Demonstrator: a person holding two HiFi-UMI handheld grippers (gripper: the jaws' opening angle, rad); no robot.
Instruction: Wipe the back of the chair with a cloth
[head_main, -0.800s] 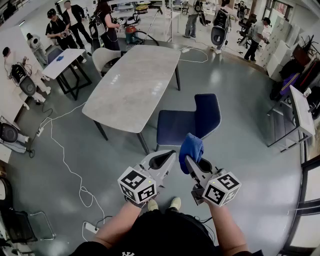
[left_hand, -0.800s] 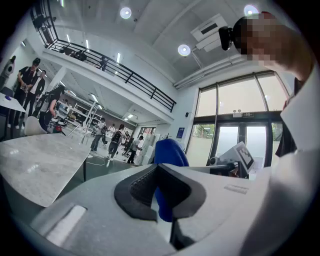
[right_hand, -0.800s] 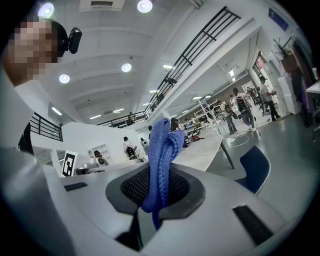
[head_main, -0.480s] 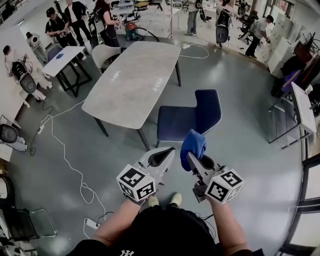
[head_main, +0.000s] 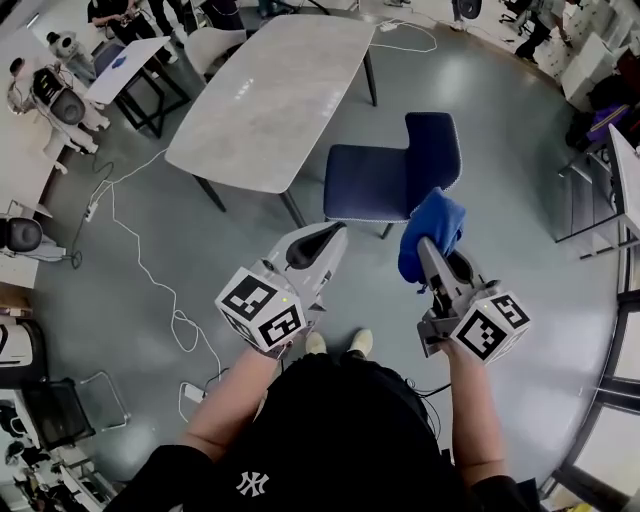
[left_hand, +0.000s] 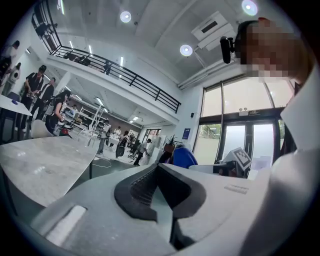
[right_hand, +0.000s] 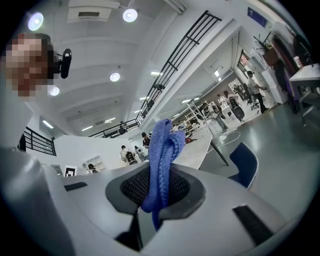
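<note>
The dark blue chair (head_main: 390, 175) stands by the long grey table, its back (head_main: 433, 145) on the side nearer me; it also shows in the right gripper view (right_hand: 245, 164). My right gripper (head_main: 428, 248) is shut on a blue cloth (head_main: 432, 230), held in the air just short of the chair back; the cloth (right_hand: 163, 155) sticks up from the closed jaws. My left gripper (head_main: 318, 240) hangs to the left of it, shut with nothing between its jaws, pointing toward the chair seat. Both grippers are clear of the chair.
A long grey marble-look table (head_main: 275, 95) stands beyond the chair. White cables (head_main: 150, 300) trail over the grey floor at left. A white desk (head_main: 130, 60) and people are at far left, a metal rack (head_main: 590, 190) at right.
The view has tipped down and I have stepped nearer the chair. My right gripper with the cloth has moved right and up toward the chair back. The left gripper stays beside it.
</note>
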